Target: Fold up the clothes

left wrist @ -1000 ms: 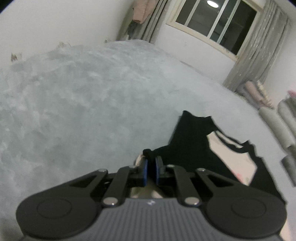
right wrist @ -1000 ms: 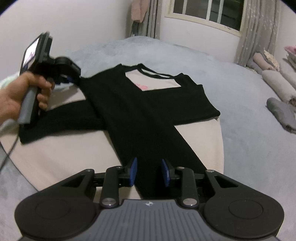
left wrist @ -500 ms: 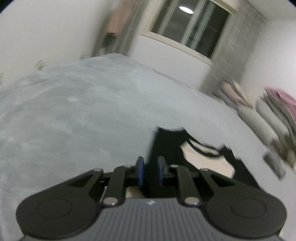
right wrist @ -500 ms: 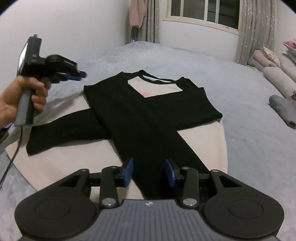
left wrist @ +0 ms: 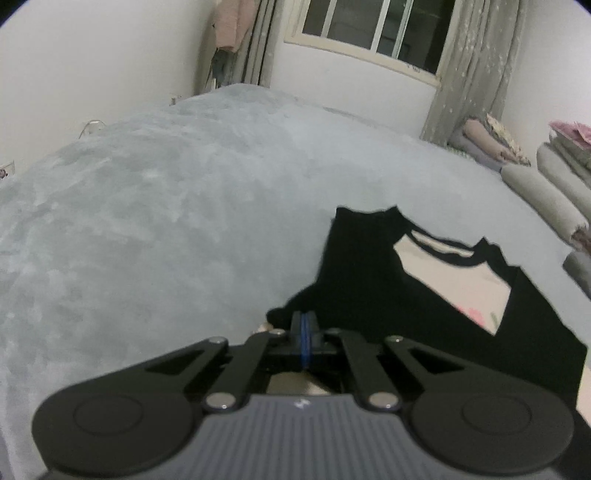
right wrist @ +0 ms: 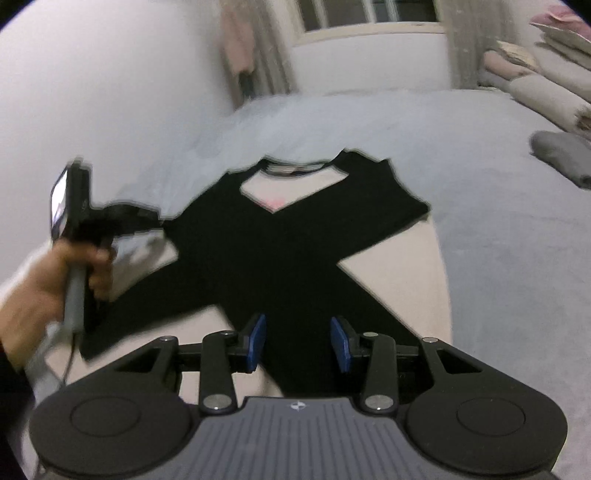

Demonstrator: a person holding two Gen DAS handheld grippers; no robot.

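Black long-sleeve shirt (right wrist: 280,251) lying on cream board (right wrist: 402,273) on bed (left wrist: 147,206), sleeves crossed. Left tool (left wrist: 303,332) pinching shoulder edge; right tool (right wrist: 298,341) spread over sleeve. Fabric judged soft, light, limp; best taken at seams.

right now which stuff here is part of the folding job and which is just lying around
In the job:
- black shirt
- left gripper, shut on the shirt's edge
- right gripper, open over the shirt

Lying about:
- rolled bedding
- grey folded cloth
- pink garment hanging by the curtain
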